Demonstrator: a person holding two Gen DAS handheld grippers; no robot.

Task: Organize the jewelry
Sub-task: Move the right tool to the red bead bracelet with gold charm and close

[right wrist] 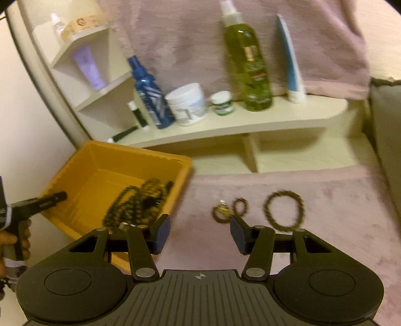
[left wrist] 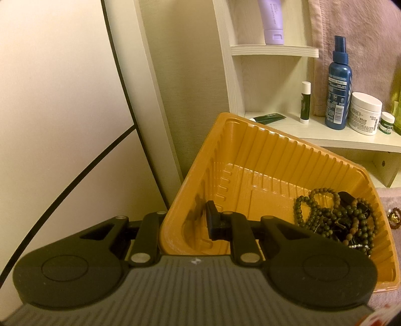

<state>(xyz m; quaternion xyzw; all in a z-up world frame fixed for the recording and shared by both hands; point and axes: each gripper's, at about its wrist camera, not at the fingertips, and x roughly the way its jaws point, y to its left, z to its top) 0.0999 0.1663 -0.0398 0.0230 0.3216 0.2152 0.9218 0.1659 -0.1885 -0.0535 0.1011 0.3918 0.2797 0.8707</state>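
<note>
An orange plastic tray (left wrist: pixel 250 150) holds a heap of dark bead necklaces (left wrist: pixel 335 215) in its right corner. My left gripper (left wrist: pixel 185 223) is shut on the tray's near-left wall, one finger (left wrist: pixel 215 220) inside, the other hidden outside. In the right wrist view the tray (right wrist: pixel 105 160) sits at left with the beads (right wrist: pixel 135 203) inside and the left gripper (right wrist: pixel 47 199) on its rim. My right gripper (right wrist: pixel 199 234) is open and empty above the pink cloth (right wrist: pixel 325 225). Just ahead lie a small gold and bead piece (right wrist: pixel 221 213), a small bead loop (right wrist: pixel 240 205) and a bead bracelet (right wrist: pixel 284 210).
A white shelf (right wrist: pixel 250 123) behind holds a blue spray bottle (right wrist: pixel 150 92), a white cream jar (right wrist: pixel 188 104), a small green jar (right wrist: pixel 221 102), a green bottle (right wrist: pixel 246 62) and a blue tube (right wrist: pixel 290 62). A lilac tube (left wrist: pixel 272 21) stands higher up. A grey cushion (right wrist: pixel 386 140) is at right.
</note>
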